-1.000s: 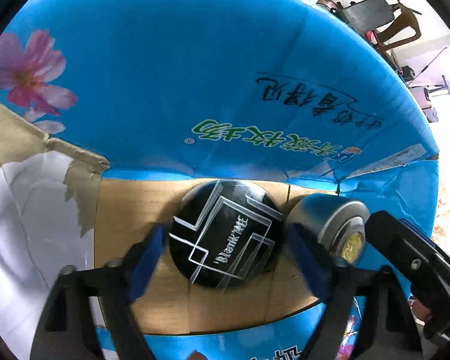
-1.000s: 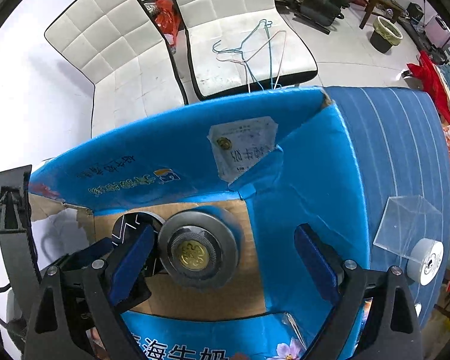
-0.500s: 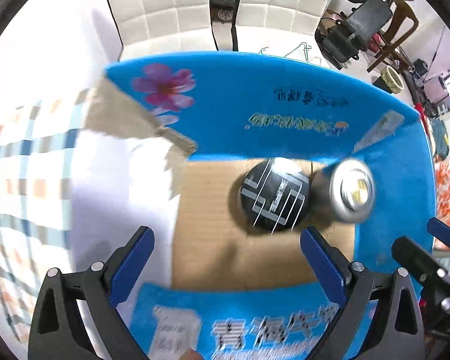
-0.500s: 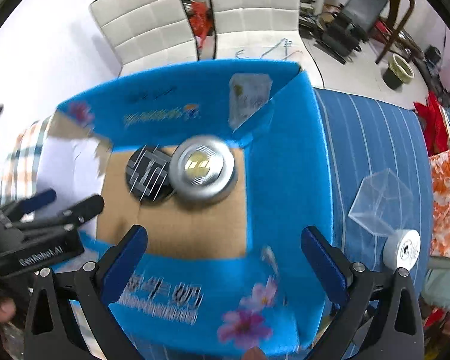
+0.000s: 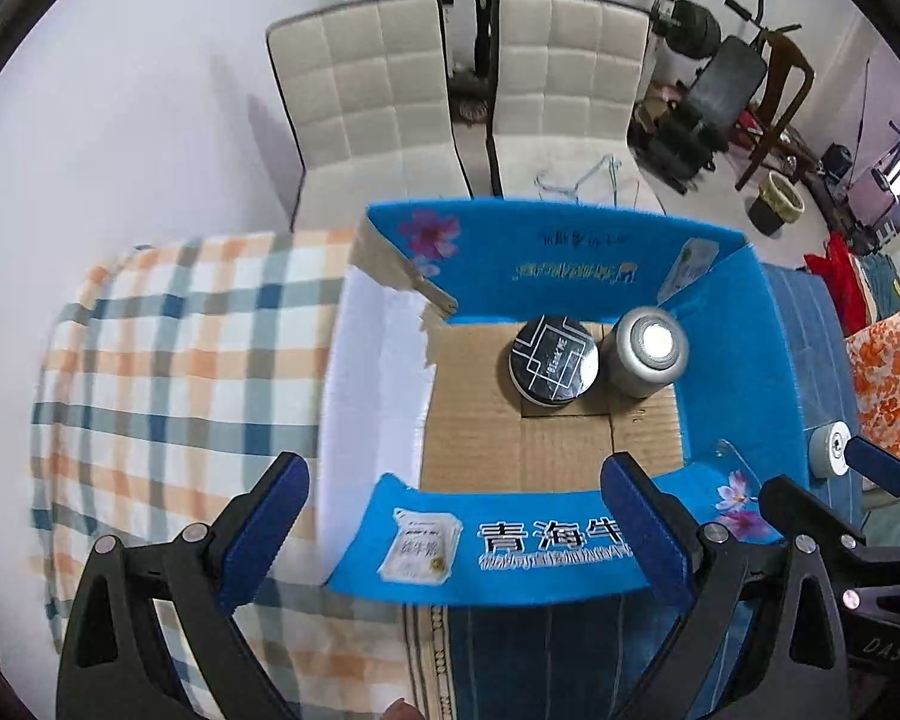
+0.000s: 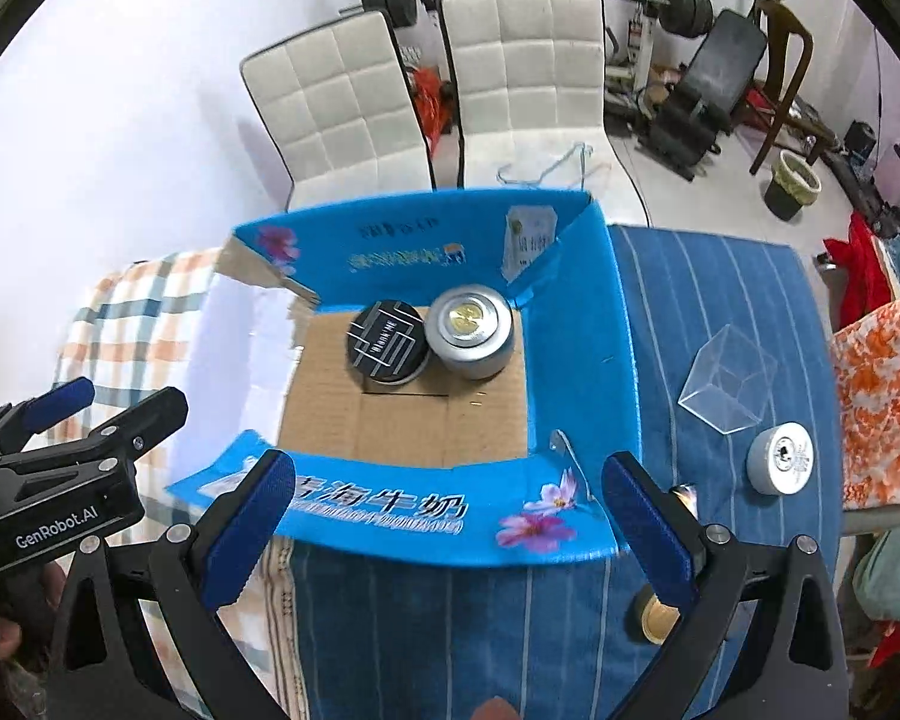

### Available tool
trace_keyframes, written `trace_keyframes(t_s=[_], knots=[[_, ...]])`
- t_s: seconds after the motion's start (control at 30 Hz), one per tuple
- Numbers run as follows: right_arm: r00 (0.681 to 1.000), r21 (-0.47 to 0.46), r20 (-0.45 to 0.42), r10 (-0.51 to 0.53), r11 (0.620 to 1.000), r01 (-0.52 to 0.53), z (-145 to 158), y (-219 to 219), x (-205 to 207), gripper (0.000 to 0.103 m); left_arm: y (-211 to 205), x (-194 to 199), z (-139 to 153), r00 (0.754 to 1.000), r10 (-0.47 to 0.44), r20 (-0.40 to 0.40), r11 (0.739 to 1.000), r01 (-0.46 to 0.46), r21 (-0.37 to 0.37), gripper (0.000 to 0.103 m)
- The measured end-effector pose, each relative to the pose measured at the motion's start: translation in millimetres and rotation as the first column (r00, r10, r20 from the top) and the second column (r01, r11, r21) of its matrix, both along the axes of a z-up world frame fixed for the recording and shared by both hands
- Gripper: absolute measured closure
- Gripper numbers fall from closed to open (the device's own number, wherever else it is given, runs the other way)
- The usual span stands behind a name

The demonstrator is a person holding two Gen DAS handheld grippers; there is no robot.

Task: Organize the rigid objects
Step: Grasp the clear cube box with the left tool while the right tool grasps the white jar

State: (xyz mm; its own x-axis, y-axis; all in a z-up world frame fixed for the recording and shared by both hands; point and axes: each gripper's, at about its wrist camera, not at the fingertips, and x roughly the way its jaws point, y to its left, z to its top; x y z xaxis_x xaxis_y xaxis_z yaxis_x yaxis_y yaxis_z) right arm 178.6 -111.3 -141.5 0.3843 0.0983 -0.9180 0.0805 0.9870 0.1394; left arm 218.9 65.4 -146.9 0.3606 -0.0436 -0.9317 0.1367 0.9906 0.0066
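A blue cardboard box [image 5: 732,360] [image 6: 576,354] stands open on the table. Inside, at its far side, a black round tin [image 5: 553,360] [image 6: 387,341] with white lines sits next to a silver tin [image 5: 649,353] [image 6: 471,333]. My left gripper [image 5: 450,531] is open and empty, held above the box's near flap. My right gripper [image 6: 444,531] is open and empty, also above the near flap. A clear plastic cube [image 6: 727,381] and a small white round tin [image 6: 780,457] [image 5: 829,450] lie on the blue striped cloth right of the box.
A plaid cloth [image 5: 174,372] covers the table left of the box. A small gold-capped object [image 6: 654,621] lies near my right finger. Two white chairs [image 6: 426,96] stand behind the table. Gym gear stands at the back right.
Both grippers have pulled up and back out of the box. The left let go of the black tin. Both tins stay on the box floor.
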Motion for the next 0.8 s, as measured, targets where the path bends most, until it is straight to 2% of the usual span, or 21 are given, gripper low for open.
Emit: trace_keyframes(t_s=[0.23,0.4,0.47,0.6,0.67,0.8], knots=[[0.998,0.025,0.060,0.015,1.000,-0.016,44,3,-31,0.000,0,-29,43,0.997,0.007,0.077,1.000,-0.008,0.009,0.003],[0.998,0.073,0.064,-0.006,0.997,0.001,57,-18,-47,0.000,-9,-50,63,0.996,0.012,0.093,1.000,-0.012,0.002,0.003],[0.998,0.098,0.046,-0.033,0.995,0.029,56,-40,-53,0.000,-17,-56,66,0.995,0.009,0.095,1.000,-0.010,0.007,0.003],[0.991,0.088,0.006,-0.130,0.988,0.129,47,-101,-60,0.000,-52,-62,64,0.997,-0.013,0.073,1.000,0.012,0.012,0.003],[0.980,0.079,-0.022,-0.196,0.977,0.198,37,-136,-63,0.000,-76,-62,60,0.998,-0.034,0.060,0.999,0.034,0.013,0.003],[0.932,0.042,-0.102,-0.348,0.935,0.353,-2,-228,-64,0.000,-145,-53,42,0.995,-0.100,0.020,0.995,0.100,0.007,0.003]])
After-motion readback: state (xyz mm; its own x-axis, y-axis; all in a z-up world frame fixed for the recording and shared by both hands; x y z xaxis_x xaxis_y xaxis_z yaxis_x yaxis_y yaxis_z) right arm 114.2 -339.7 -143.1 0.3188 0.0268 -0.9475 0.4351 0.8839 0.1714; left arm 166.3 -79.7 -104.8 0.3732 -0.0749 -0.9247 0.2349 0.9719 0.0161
